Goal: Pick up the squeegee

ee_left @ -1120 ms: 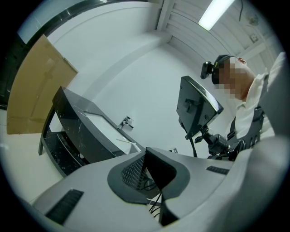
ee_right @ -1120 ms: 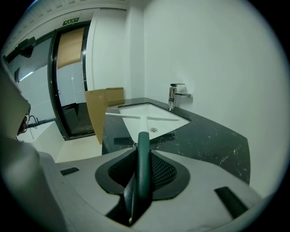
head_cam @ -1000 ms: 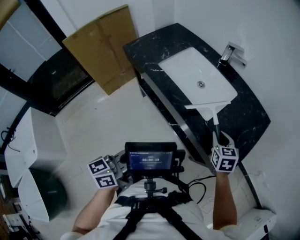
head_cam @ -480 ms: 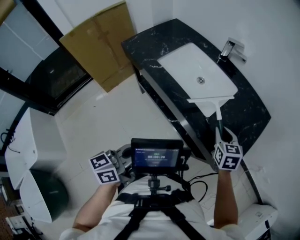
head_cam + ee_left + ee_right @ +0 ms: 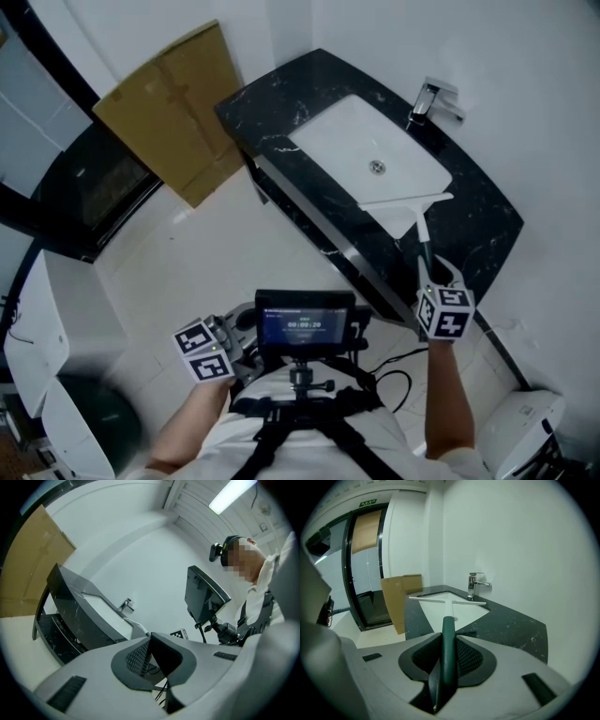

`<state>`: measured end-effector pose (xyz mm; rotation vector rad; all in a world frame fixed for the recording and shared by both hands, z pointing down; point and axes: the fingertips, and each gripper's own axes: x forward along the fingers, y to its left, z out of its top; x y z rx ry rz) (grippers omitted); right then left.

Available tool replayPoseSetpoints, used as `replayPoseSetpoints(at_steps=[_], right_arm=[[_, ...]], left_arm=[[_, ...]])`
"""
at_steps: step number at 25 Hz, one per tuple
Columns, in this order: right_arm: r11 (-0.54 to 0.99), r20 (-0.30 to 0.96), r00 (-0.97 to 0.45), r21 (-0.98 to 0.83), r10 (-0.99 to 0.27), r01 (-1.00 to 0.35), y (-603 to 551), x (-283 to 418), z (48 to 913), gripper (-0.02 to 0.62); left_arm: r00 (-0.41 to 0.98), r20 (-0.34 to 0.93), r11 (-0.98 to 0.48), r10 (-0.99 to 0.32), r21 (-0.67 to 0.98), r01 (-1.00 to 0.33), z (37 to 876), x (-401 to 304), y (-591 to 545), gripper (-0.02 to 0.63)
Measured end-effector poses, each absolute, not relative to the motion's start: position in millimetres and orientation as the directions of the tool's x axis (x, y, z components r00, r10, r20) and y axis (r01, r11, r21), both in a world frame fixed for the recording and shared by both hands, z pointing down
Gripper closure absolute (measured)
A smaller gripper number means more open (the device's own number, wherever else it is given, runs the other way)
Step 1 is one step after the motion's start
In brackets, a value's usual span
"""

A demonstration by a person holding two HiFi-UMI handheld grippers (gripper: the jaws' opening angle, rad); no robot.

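Squeegee (image 5: 448,637): slim green handle, white crossbar.

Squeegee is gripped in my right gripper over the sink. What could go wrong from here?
1. The right gripper holds the green-handled white squeegee by its handle alone, far from the blade, so the long shaft could pivot or slip in the grip.
2. The wide blade is over the white rectangular sink, with the chrome faucet beyond it; a swing might strike the faucet or the black marble counter.
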<state>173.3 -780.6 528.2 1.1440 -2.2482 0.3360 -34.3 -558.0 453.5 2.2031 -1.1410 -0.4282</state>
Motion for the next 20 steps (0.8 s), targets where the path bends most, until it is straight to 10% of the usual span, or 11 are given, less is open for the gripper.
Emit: replayPoseSetpoints(at_steps=[20], right_arm=[[0.35, 0.554, -0.248, 0.085, -0.795, -0.933, -747.7, 161.2, 474.1, 0.517]], left_arm=[[0.767, -0.02, -0.612, -0.642, 0.615, -0.497, 441.7, -97.2, -569.7, 0.614]])
